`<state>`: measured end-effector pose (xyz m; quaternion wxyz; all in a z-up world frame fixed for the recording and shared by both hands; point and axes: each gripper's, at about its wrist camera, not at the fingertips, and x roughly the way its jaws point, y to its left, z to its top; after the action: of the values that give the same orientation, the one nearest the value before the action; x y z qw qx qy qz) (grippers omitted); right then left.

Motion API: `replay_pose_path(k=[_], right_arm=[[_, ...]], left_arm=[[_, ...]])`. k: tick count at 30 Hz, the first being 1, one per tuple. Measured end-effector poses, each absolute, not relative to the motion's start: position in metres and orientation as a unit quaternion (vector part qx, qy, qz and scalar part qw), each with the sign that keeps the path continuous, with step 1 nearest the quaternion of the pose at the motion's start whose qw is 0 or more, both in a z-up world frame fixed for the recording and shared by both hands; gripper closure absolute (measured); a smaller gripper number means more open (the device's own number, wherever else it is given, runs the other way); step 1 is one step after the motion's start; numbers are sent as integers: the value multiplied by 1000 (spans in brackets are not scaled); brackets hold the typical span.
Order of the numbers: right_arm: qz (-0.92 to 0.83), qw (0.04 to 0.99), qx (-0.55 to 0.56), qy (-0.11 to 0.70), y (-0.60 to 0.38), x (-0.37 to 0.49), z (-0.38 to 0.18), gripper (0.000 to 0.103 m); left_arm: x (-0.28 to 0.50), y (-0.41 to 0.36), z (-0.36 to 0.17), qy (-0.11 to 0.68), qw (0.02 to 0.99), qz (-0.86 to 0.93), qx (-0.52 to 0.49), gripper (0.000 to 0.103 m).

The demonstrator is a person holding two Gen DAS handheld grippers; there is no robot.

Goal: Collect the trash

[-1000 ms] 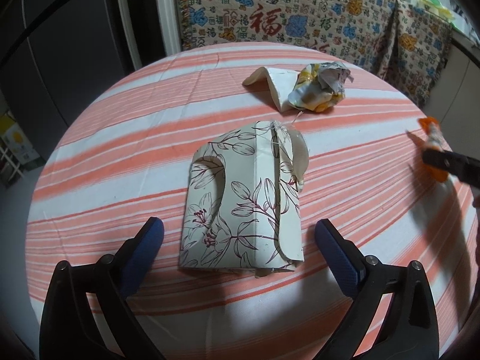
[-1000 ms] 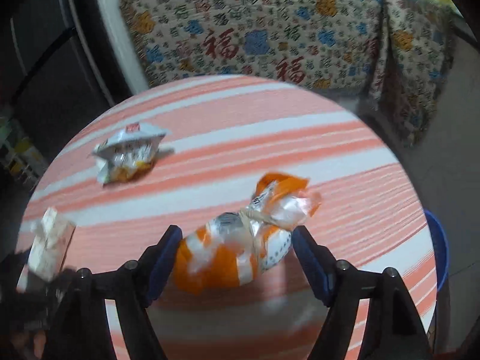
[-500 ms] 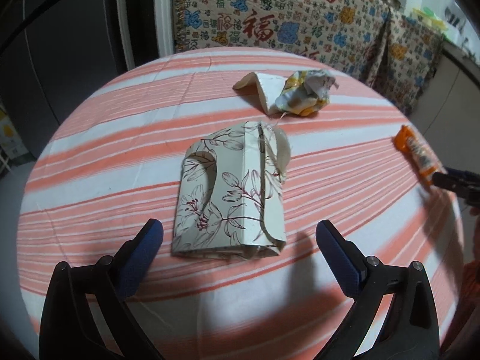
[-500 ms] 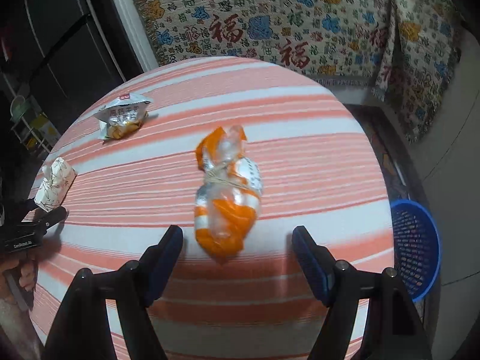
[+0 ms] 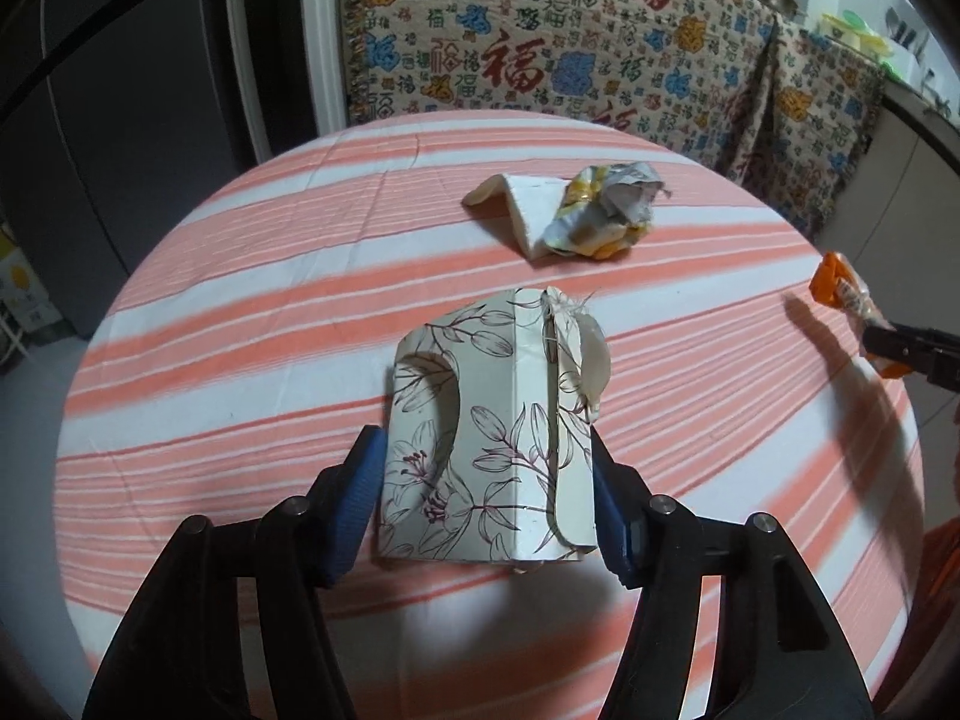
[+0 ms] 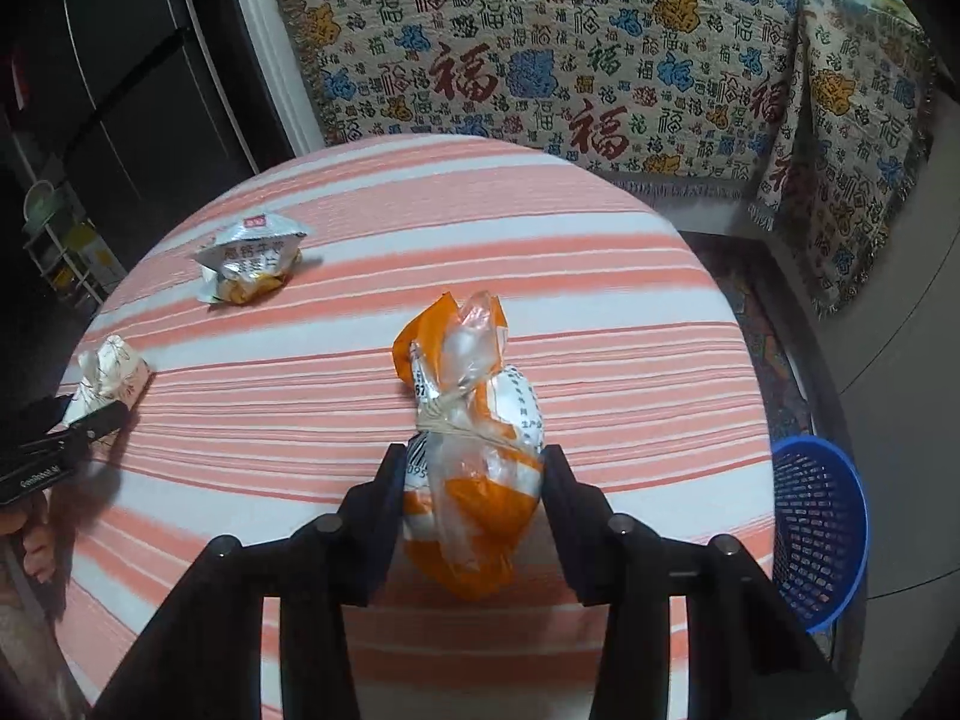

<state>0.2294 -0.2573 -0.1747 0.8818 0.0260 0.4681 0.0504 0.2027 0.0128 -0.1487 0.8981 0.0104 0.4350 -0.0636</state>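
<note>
Left wrist view: the left gripper (image 5: 486,498) has just been closing its blue-padded jaws on the flattened cream paper box printed with dark leaves and lilies (image 5: 489,438), and the pads now press both its long edges while it lies flat on the round table under an orange-and-white striped cloth (image 5: 252,324). Farther back on the cloth, a crumpled silver and yellow snack wrapper (image 5: 606,216) rests against a folded strip of cream card (image 5: 522,210).

In the right wrist view, the right gripper (image 6: 474,498) has likewise just been closing, and its jaws squeeze the lower half of the orange-and-clear plastic bag tied at the neck with a rubber band (image 6: 474,450), which sits near the middle of the table.

So the step in hand looks like the grasp itself, both hands at once. Next, each piece probably needs lifting clear of the cloth and carrying to the blue plastic mesh basket (image 6: 822,522) on the floor beside the table's right edge. What shows of its inside looks empty, though the bottom is hidden. The thin box may buckle under the squeeze, and the slick bag could slip
</note>
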Motion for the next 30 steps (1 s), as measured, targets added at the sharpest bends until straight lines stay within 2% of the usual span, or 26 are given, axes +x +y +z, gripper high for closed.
replay_pose_path(k=[8,14,21,30], right_arm=[[69,888,49,453,-281,203,-154,59],[53,900,62,427,-326,177,-132,59],[-21,913,79,401,-424,148,-113,59],[-110,903,116,399,-553,135,-122,58]], left_arm=[[181,-49,-116,415,902,-118,18,39],[176,-128,-96,406,896,-179,21,39],[175,-243,-80,393,883,-257,24,39],[194,-388,-106,405,848,-341,31,39]])
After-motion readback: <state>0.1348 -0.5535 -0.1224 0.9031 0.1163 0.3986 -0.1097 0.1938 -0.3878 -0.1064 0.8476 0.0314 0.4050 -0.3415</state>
